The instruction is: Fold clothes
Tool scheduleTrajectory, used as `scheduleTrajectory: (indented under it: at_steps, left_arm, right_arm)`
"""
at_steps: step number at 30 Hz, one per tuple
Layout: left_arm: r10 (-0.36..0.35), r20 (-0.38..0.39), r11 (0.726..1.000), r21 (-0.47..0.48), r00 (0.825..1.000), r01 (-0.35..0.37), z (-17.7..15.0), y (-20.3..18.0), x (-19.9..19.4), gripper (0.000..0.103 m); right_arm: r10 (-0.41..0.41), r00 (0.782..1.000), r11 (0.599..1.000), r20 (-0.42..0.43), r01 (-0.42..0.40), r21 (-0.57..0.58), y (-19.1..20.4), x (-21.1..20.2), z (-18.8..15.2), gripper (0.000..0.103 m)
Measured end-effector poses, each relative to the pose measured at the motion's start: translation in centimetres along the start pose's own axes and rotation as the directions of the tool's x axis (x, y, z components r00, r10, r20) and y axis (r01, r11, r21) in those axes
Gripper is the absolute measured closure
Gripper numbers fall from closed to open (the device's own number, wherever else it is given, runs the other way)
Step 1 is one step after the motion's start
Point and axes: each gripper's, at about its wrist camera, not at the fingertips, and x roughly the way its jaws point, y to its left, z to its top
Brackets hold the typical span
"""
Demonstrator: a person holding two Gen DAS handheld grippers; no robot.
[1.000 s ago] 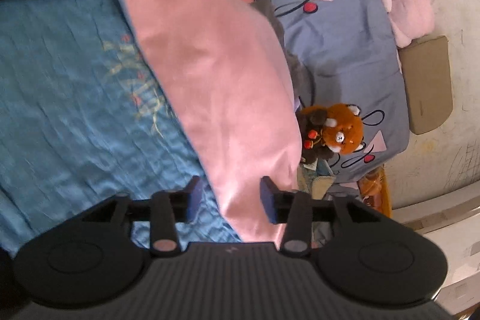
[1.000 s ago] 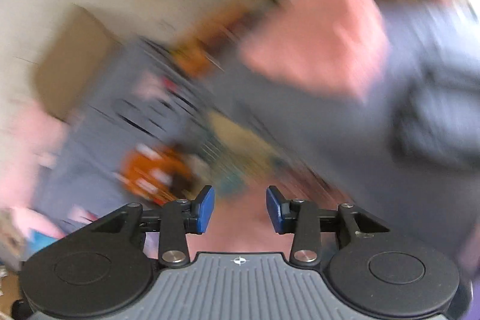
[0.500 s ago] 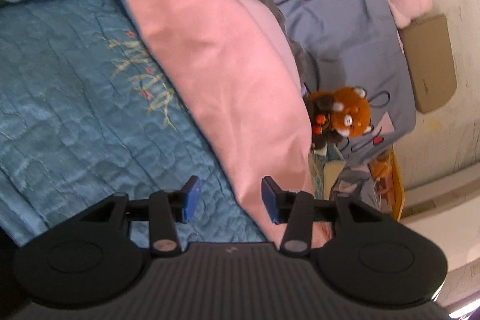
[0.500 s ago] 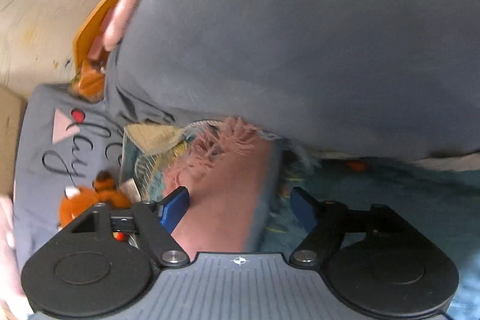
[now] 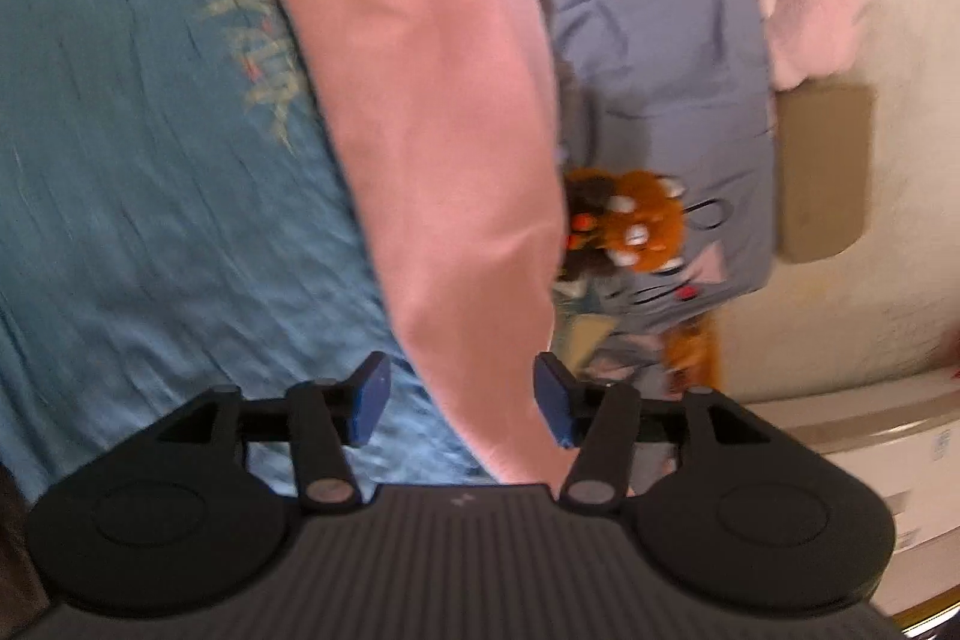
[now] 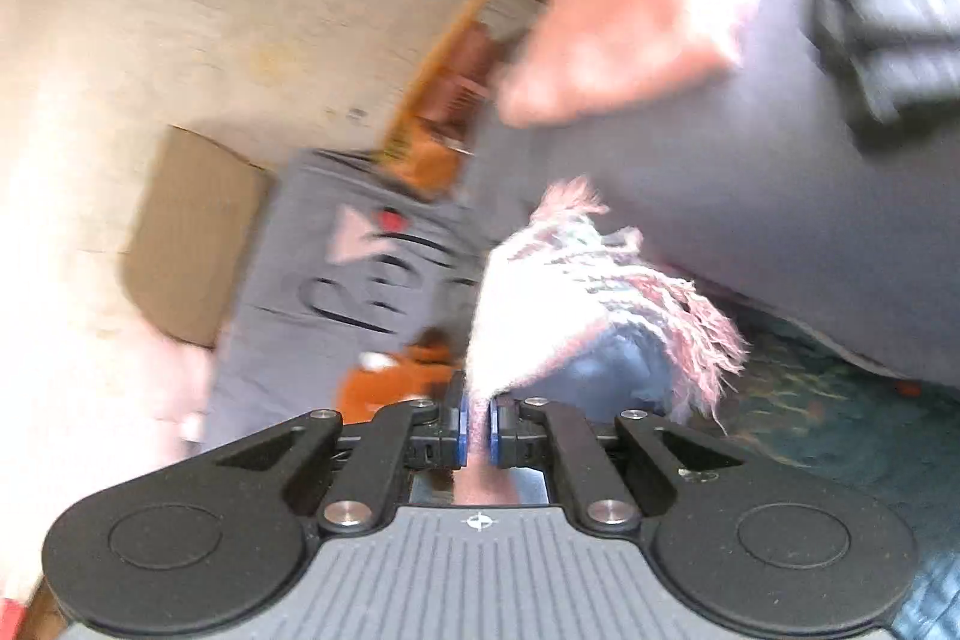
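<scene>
The pink cloth [image 5: 432,112] lay spread in a long strip on the blue bedspread [image 5: 138,172]. It was soft and smooth, with a few gentle folds. Its far end ran up toward the top of the bedspread. One end had a pink fringe [image 6: 690,316]. That end was bunched up and lifted off the bedspread.

Both tongs [image 5: 461,403] [image 6: 475,427] — black linkage arms, blue pads, silver pivot screws, ribbed grey base.
</scene>
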Motion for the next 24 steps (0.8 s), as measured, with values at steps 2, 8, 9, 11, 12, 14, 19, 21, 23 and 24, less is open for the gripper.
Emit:
scheduleTrajectory:
  at_steps: [2,8,9,11,12,14,19,21,23,24]
  left_arm:
    - [-0.045,-0.01,0.998,-0.035,0.999,0.045,-0.8,-0.1,0.2,0.038]
    - [-0.082,0.005,0.984,-0.156,0.997,0.082,-1.2,0.0,1.8,0.029]
    - [-0.089,0.01,0.98,-0.179,0.996,0.089,-1.0,0.1,2.2,0.029]
    - [-0.096,0.043,0.974,-0.202,0.994,0.103,-0.4,0.0,2.7,0.029]
    - [-0.1,0.06,0.971,-0.213,0.993,0.111,-0.1,-0.1,3.0,0.029]
    - [-0.087,0.11,0.965,-0.238,0.99,0.111,0.8,0.1,2.8,0.029]
    - [-0.02,0.233,0.943,-0.318,0.972,0.095,3.7,2.5,1.0,0.029]
    - [0.025,0.264,0.941,-0.332,0.964,0.067,5.2,3.5,0.2,0.029]
    - [0.057,0.269,0.94,-0.339,0.961,0.039,6.6,4.4,-0.3,0.031]
    - [0.065,0.261,0.94,-0.341,0.963,0.029,7.3,4.9,-0.4,0.038]
  right_arm:
    - [0.057,0.998,0.998,-0.003,-0.057,-0.001,2.3,-1.1,0.6,0.096]
    - [0.23,0.973,0.973,-0.026,-0.229,0.039,8.2,-4.2,1.0,0.096]
    - [0.247,0.969,0.969,-0.029,-0.246,0.035,9.1,-4.7,1.0,0.096]
    - [0.28,0.96,0.96,-0.03,-0.279,0.034,10.6,-6.0,1.0,0.096]
    - [0.298,0.954,0.954,-0.024,-0.297,0.036,11.0,-6.9,1.2,0.096]
    - [0.328,0.945,0.944,-0.001,-0.328,0.034,11.5,-8.8,1.7,0.096]
    - [0.342,0.935,0.937,0.098,-0.347,0.041,10.5,-14.0,4.1,0.096]
    - [0.316,0.938,0.943,0.142,-0.327,0.062,9.0,-16.7,4.9,0.097]
    - [0.286,0.939,0.946,0.192,-0.308,0.099,7.1,-19.4,5.7,0.096]
    - [0.271,0.938,0.945,0.218,-0.302,0.124,6.1,-20.8,6.1,0.096]
